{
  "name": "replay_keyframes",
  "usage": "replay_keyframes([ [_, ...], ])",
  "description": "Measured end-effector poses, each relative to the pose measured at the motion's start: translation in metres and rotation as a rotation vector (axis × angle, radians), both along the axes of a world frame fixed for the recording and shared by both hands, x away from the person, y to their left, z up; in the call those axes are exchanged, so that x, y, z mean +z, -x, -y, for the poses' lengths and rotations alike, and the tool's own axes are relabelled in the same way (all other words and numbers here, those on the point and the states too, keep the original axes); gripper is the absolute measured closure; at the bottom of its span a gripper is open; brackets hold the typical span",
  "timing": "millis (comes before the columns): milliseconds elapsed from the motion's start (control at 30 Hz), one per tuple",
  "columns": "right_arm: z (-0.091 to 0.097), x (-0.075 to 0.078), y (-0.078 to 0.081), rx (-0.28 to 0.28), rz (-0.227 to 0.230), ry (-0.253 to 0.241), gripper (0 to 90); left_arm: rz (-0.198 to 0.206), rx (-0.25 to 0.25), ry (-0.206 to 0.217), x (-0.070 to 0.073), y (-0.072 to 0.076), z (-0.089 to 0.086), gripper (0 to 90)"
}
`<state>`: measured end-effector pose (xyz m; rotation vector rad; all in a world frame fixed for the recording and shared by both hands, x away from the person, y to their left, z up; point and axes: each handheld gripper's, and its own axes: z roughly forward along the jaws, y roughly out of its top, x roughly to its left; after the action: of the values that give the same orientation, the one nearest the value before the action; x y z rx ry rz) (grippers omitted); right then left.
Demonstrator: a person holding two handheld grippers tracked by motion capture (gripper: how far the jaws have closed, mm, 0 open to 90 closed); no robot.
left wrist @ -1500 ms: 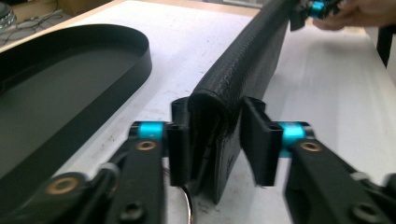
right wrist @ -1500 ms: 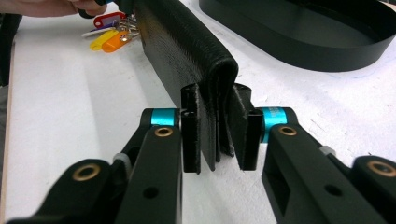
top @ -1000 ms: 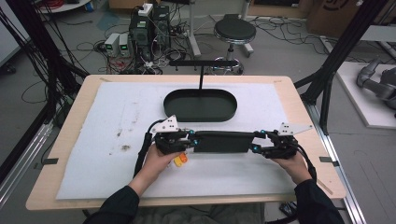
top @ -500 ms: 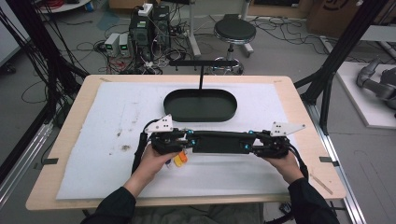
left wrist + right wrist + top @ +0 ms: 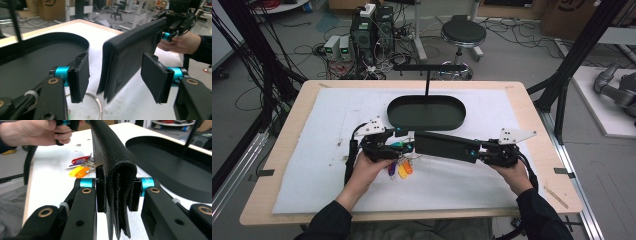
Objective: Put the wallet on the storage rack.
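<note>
I see the right gripper [image 5: 117, 192] clamped on one end of the black wallet [image 5: 446, 145], held above the white mat [image 5: 312, 175]. Left gripper [image 5: 117, 80] jaws have just opened, wallet end loose between them. Keys [image 5: 399, 167] below. No readable writing.

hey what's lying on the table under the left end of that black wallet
A bunch of keys with purple, yellow and orange tags on a ring lies on the white mat. The wallet and left claw cover part of it.
</note>
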<state>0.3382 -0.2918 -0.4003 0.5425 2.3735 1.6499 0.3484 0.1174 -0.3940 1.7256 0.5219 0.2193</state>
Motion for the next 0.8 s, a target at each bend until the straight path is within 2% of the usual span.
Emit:
replay_keyframes([
  [167, 0.003, 0.006, -0.004, -0.067, 0.017, -0.016, 75.3, 0.033, 0.059, -0.019, 0.009, 0.008, -0.014, 34.6],
  [200, 0.003, 0.006, -0.004, -0.067, 0.017, -0.016, 75.3, 0.033, 0.059, -0.019, 0.009, 0.008, -0.014, 33.1],
  [267, 0.003, 0.009, -0.007, -0.114, 0.021, -0.017, 75.3, 0.045, 0.087, -0.026, 0.013, 0.013, -0.021, 32.1],
  [333, 0.004, 0.011, -0.01, -0.134, 0.038, -0.012, 75.3, 0.048, 0.092, -0.03, 0.014, 0.015, -0.023, 31.0],
  [500, 0.003, 0.015, -0.018, -0.166, 0.044, -0.012, 75.3, 0.073, 0.133, -0.067, 0.016, 0.032, -0.033, 29.7],
  [533, 0.003, 0.015, -0.018, -0.166, 0.044, -0.012, 75.3, 0.073, 0.133, -0.067, 0.016, 0.032, -0.033, 29.7],
  [800, -0.012, 0.023, -0.042, -0.191, 0.061, -0.011, 75.2, 0.054, 0.157, -0.081, 0.008, 0.059, -0.043, 29.6],
])
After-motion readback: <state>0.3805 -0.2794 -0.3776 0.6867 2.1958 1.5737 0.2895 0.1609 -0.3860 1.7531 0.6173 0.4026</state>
